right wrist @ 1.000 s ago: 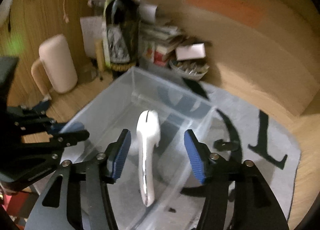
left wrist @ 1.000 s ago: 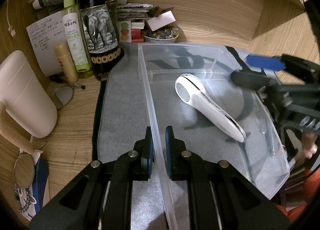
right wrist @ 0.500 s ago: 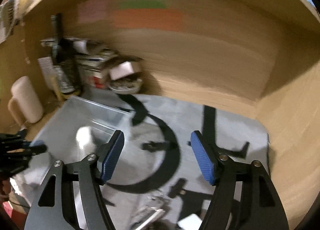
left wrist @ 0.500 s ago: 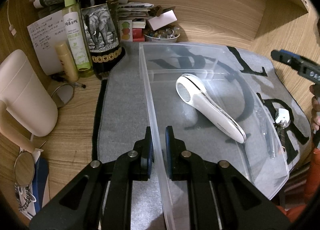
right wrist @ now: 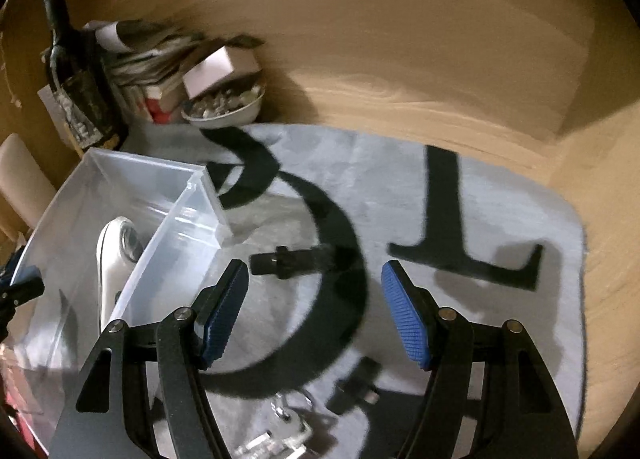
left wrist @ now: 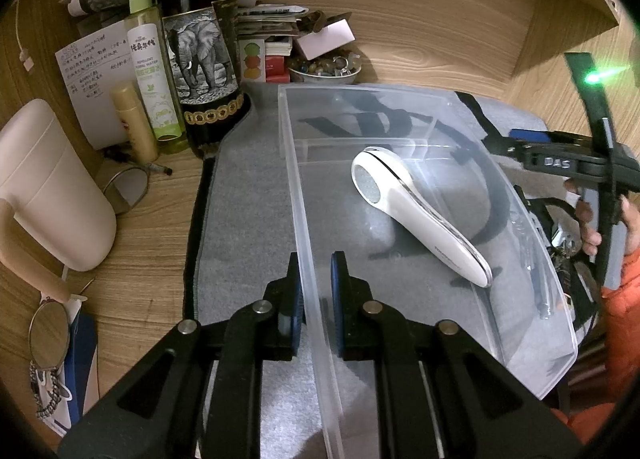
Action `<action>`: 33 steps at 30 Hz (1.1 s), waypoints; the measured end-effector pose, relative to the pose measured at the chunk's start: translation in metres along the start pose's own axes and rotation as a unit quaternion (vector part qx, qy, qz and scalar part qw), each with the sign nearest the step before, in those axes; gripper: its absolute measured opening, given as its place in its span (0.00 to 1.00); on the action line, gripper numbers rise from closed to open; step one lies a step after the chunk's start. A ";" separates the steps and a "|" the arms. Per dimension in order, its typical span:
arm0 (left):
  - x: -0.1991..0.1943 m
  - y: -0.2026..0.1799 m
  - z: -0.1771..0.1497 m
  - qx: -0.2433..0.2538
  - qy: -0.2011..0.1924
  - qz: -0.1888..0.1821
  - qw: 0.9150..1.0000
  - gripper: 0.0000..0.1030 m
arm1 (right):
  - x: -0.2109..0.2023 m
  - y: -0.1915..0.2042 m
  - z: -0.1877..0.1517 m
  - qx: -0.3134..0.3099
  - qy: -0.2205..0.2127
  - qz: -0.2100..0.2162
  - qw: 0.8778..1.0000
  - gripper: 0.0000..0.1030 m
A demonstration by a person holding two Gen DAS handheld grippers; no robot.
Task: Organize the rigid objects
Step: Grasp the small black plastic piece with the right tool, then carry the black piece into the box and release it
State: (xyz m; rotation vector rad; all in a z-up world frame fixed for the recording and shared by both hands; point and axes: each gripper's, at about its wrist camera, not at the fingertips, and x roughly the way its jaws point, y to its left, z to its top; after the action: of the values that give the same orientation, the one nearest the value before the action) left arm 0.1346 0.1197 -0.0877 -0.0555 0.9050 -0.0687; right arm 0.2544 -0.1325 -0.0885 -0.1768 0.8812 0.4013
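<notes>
One item stowed: the white handheld device (left wrist: pixel 416 219) lies inside the clear bin (left wrist: pixel 400 93). Left claw (left wrist: pixel 316 299) clamped on the bin's left wall. Right claw (right wrist: pixel 314 311) apart, empty, over the mat. Outstanding: black cylindrical piece (right wrist: pixel 288 261), possibly keys (right wrist: pixel 280 435), both on the mat.

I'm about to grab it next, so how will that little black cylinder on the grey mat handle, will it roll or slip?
The black cylinder looks rigid and small, so probably light. Its round body may roll if nudged sideways, though the collar around it and the felt-like mat should slow that. It lies on its side, so it cannot tip over.
</notes>
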 end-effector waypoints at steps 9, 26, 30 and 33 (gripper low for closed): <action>0.001 -0.001 -0.001 0.000 0.000 -0.001 1.000 0.11 | 0.038 0.014 0.008 -0.029 0.033 -0.016 0.999 0.70; 0.001 -0.002 -0.001 0.001 -0.001 -0.004 1.000 0.11 | -0.003 0.013 0.006 -0.029 -0.005 -0.010 1.000 0.52; 0.001 -0.002 0.000 -0.002 -0.002 -0.003 1.000 0.11 | -0.032 0.017 0.008 -0.036 -0.039 -0.007 0.999 0.52; 0.001 -0.001 0.001 -0.005 -0.002 -0.004 1.000 0.11 | -0.049 0.022 0.010 -0.042 -0.059 0.001 0.997 0.52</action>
State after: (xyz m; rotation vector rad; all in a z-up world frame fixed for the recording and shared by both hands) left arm 0.1361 0.1182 -0.0879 -0.0677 0.9015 -0.0713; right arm 0.2252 -0.1228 -0.0436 -0.2272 0.7481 0.4466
